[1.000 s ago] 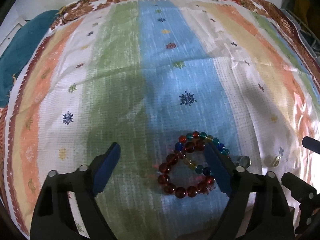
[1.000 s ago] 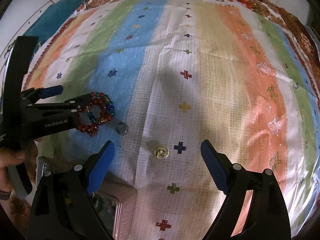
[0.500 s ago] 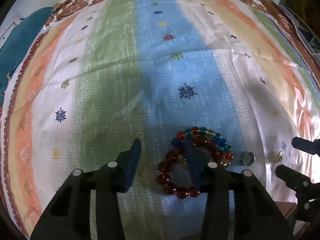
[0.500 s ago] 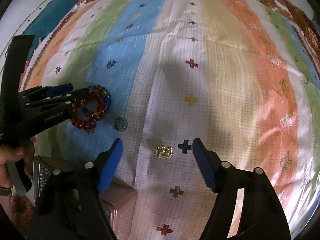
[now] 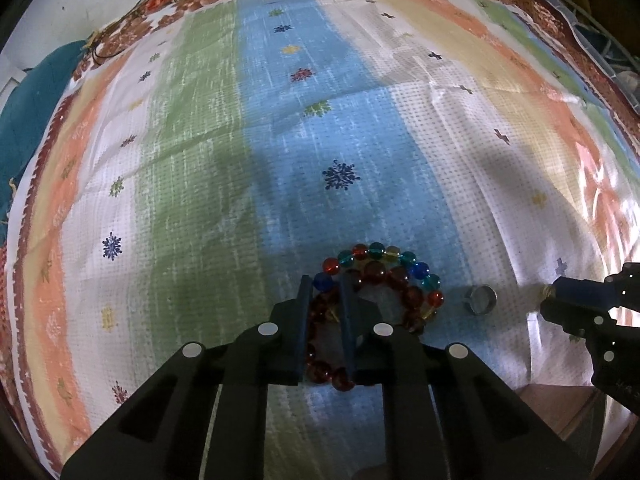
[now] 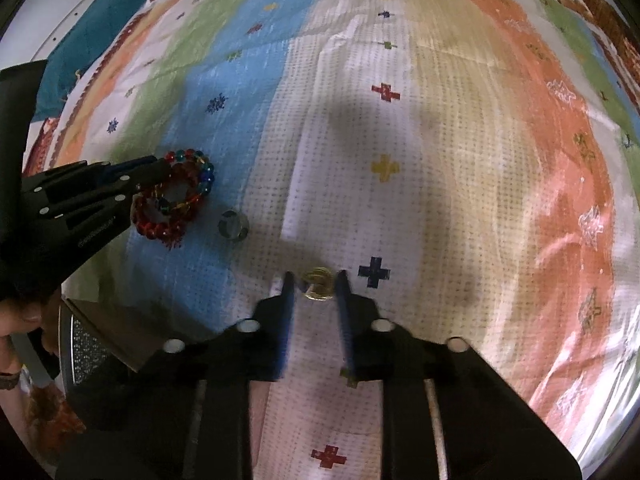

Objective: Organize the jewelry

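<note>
Two beaded bracelets lie stacked on the striped cloth: a dark red one and a multicoloured one. My left gripper is shut on the red bracelet's near side; it also shows in the right wrist view with the bracelets. A silver ring lies right of the bracelets, also in the right wrist view. A gold ring lies between the fingertips of my right gripper, whose jaws are narrowed around it with small gaps left.
A brown jewelry box with a dark patterned lining sits at the near left, its corner also in the left wrist view. The striped cloth covers the table. A teal cloth lies at the far left.
Both grippers have closed in from wide open. The left one closed on the red bracelet. The right one moved forward and narrowed around the gold ring.
</note>
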Tool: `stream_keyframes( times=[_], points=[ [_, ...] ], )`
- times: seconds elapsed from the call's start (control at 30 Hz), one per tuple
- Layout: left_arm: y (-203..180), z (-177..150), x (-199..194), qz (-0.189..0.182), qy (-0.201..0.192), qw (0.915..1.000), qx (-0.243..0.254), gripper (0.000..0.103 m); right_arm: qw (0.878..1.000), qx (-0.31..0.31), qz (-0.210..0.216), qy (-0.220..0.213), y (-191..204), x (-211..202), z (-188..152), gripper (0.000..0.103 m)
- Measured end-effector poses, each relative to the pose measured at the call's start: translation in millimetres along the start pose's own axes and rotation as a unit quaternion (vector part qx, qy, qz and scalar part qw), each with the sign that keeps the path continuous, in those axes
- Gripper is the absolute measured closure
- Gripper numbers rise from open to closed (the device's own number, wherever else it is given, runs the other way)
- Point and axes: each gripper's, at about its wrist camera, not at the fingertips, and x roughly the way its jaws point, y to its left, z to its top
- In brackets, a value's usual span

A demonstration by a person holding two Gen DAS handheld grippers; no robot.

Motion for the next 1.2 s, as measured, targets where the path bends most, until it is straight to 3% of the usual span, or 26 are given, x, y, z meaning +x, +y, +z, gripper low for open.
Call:
stream_keyframes(
  times=[0.33, 0.93, 1.2],
  points=[
    [3, -2, -7, 0.015, -0.014, 0.9998, -0.004, 0.094, 1.0, -0.002, 0.0, -0.007, -1, -6, 0, 0.09],
    [6, 0, -55, -0.013, -0.059, 0.998, -0.017, 0.094, 0.998, 0.008, -0.015, -0.053, -4, -36, 1, 0.093],
    [3, -3, -60, -0.011, -0.061, 0.998, -0.013, 0.094, 0.999, -0.001, -0.016, -0.042, 2, -27, 0, 0.094]
  ],
)
